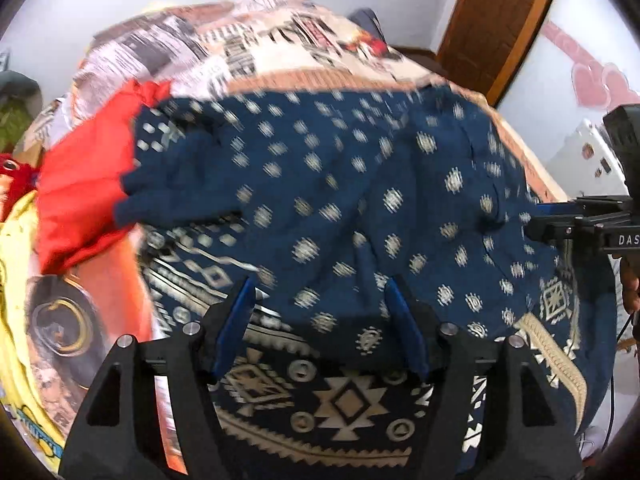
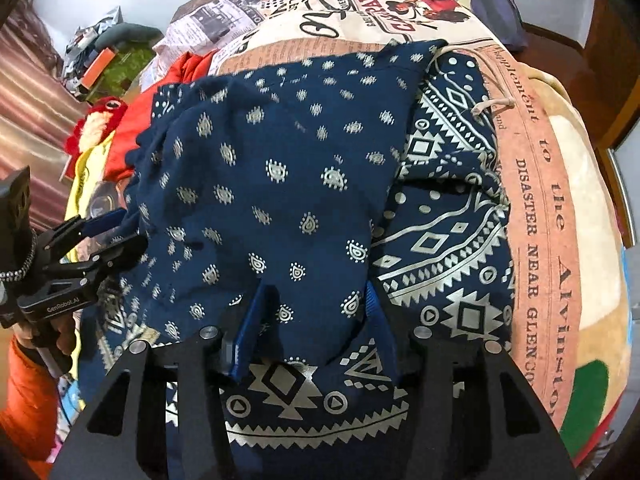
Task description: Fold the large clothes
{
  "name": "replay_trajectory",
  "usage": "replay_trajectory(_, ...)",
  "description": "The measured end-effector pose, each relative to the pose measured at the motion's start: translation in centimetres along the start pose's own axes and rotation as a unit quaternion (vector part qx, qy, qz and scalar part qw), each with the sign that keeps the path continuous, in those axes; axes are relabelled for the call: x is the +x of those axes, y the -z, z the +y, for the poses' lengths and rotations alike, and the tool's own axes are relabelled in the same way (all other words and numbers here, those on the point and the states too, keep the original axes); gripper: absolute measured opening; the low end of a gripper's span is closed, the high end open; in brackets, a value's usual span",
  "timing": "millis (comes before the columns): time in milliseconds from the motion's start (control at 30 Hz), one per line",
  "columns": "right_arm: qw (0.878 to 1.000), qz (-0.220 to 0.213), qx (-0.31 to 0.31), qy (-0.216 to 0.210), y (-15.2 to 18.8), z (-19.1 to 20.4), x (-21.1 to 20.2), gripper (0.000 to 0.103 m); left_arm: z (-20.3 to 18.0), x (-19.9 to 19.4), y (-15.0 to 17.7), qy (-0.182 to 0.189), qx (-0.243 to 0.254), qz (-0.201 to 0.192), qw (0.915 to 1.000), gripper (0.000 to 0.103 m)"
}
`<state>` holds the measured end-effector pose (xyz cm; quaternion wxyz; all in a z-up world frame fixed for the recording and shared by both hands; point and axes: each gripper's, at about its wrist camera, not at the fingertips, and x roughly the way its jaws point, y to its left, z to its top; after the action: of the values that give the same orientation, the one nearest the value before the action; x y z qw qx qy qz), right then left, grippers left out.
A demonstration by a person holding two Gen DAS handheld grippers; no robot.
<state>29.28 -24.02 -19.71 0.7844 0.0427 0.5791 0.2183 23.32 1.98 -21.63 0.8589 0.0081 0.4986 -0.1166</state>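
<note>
A large navy garment with white dots and a geometric border (image 1: 320,200) lies spread on the bed, partly folded over itself; it also fills the right wrist view (image 2: 280,184). My left gripper (image 1: 320,300) is open, its blue fingers just above the cloth's near part. My right gripper (image 2: 316,304) is open too, fingers spread over a raised fold of the cloth. Neither holds anything. The right gripper shows at the right edge of the left wrist view (image 1: 568,228), and the left gripper at the left edge of the right wrist view (image 2: 108,232).
The bed has a newspaper-print cover (image 2: 532,184). A red garment (image 1: 88,184) and a yellow one (image 1: 16,264) lie to the left of the navy cloth. A wooden door (image 1: 500,20) stands behind. Clutter sits on a far surface (image 2: 100,60).
</note>
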Motion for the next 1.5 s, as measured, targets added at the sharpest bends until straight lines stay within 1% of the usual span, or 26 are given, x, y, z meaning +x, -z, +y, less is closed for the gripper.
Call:
replay_trajectory(100, 0.999, -0.032, -0.002, 0.004, -1.1, -0.3, -2.0, 0.047, 1.8, -2.2, -1.0, -0.002, -0.025, -0.032, 0.9992, 0.067)
replay_trajectory(167, 0.998, -0.056, -0.004, 0.01, -1.7, -0.6, -3.3, 0.047, 3.5, -3.5, -1.6, -0.018, -0.043, -0.053, 0.9975, 0.067)
replay_trajectory(300, 0.994, -0.108, -0.003, 0.029, -3.1, -1.6, -5.7, 0.047, 7.4, -4.8, -2.7, -0.043, -0.09, -0.08, 0.9918, 0.074)
replay_trajectory(367, 0.992, -0.123, 0.003, 0.04, -3.7, -2.4, -6.0, 0.048, 9.4, -4.5, -2.9, -0.056, -0.113, -0.079, 0.9889, 0.074)
replay_trajectory(433, 0.99, -0.13, 0.014, 0.054, -4.2, -3.3, -5.8, 0.049, 11.1, -3.8, -3.0, -0.059, -0.135, -0.07, 0.9866, 0.074)
replay_trajectory(533, 0.99, -0.123, 0.038, 0.062, -4.9, -5.4, -5.0, 0.049, 13.5, -1.8, -3.0, -0.041, -0.17, -0.056, 0.9829, 0.074)
replay_trajectory(600, 0.99, -0.113, 0.056, 0.065, -5.3, -6.7, -3.9, 0.049, 15.2, 0.0, -2.6, -0.021, -0.209, -0.044, 0.9766, 0.074)
replay_trajectory(667, 0.99, -0.099, 0.077, 0.065, -5.7, -8.0, -2.5, 0.049, 16.6, 2.0, -2.2, 0.001, -0.248, -0.03, 0.9683, 0.074)
replay_trajectory(733, 0.99, -0.081, 0.103, 0.057, -6.1, -9.4, -1.2, 0.049, 17.4, 3.4, -1.8, 0.018, -0.272, -0.021, 0.9618, 0.074)
replay_trajectory(767, 0.99, -0.073, 0.114, 0.049, -6.3, -10.0, -0.5, 0.049, 17.9, 4.4, -1.6, 0.033, -0.288, -0.017, 0.9568, 0.074)
replay_trajectory(833, 0.988, -0.058, 0.14, 0.031, -6.6, -11.2, 0.8, 0.049, 18.3, 5.9, -1.6, 0.055, -0.304, -0.009, 0.9511, 0.074)
replay_trajectory(933, 0.986, -0.037, 0.158, 0.019, -7.1, -12.3, 2.4, 0.049, 18.5, 7.6, -2.1, 0.083, -0.308, -0.004, 0.9479, 0.074)
replay_trajectory(1000, 0.986, -0.032, 0.164, 0.006, -7.7, -12.8, 3.3, 0.049, 18.8, 8.6, -2.5, 0.092, -0.315, 0.004, 0.9446, 0.074)
replay_trajectory(1100, 0.986, -0.04, 0.162, -0.008, -8.5, -12.9, 3.7, 0.049, 19.1, 10.2, -2.9, 0.124, -0.339, 0.011, 0.9325, 0.074)
replay_trajectory(1167, 0.987, -0.043, 0.152, -0.01, -9.1, -12.7, 4.1, 0.049, 19.1, 10.6, -3.3, 0.12, -0.342, 0.004, 0.932, 0.074)
replay_trajectory(1200, 0.988, -0.043, 0.145, -0.008, -9.4, -12.5, 4.4, 0.049, 19.0, 10.7, -3.5, 0.115, -0.339, -0.003, 0.9337, 0.074)
replay_trajectory(1233, 0.99, -0.044, 0.136, -0.006, -9.7, -12.2, 4.8, 0.052, 18.9, 10.7, -3.8, 0.113, -0.336, -0.007, 0.9352, 0.074)
replay_trajectory(1300, 0.991, -0.046, 0.123, 0.003, -10.0, -11.7, 5.3, 0.052, 18.8, 10.9, -3.8, 0.105, -0.332, -0.009, 0.9374, 0.074)
replay_trajectory(1333, 0.992, -0.048, 0.118, 0.006, -10.2, -11.7, 5.5, 0.05, 18.6, 10.9, -4.0, 0.099, -0.331, -0.008, 0.9384, 0.072)
replay_trajectory(1367, 0.992, -0.05, 0.112, 0.012, -10.3, -11.4, 5.6, 0.049, 18.4, 10.7, -4.1, 0.093, -0.327, -0.008, 0.9405, 0.067)
replay_trajectory(1400, 0.993, -0.049, 0.106, 0.017, -10.5, -11.2, 5.7, 0.043, 18.0, 10.5, -4.3, 0.096, -0.32, -0.009, 0.9423, 0.052)
replay_trajectory(1433, 0.995, -0.042, 0.091, 0.018, -10.5, -10.7, 5.8, 0.03, 17.6, 10.4, -4.4, 0.102, -0.315, -0.006, 0.9434, 0.042)
replay_trajectory(1467, 0.996, -0.04, 0.081, 0.018, -10.5, -10.4, 5.7, 0.024, 17.2, 10.2, -4.6, 0.089, -0.31, -0.007, 0.9465, 0.041)
replay_trajectory(1500, 0.996, -0.044, 0.072, 0.024, -10.5, -10.0, 5.4, 0.019, 16.9, 9.9, -4.7, 0.077, -0.303, -0.009, 0.9498, 0.035)
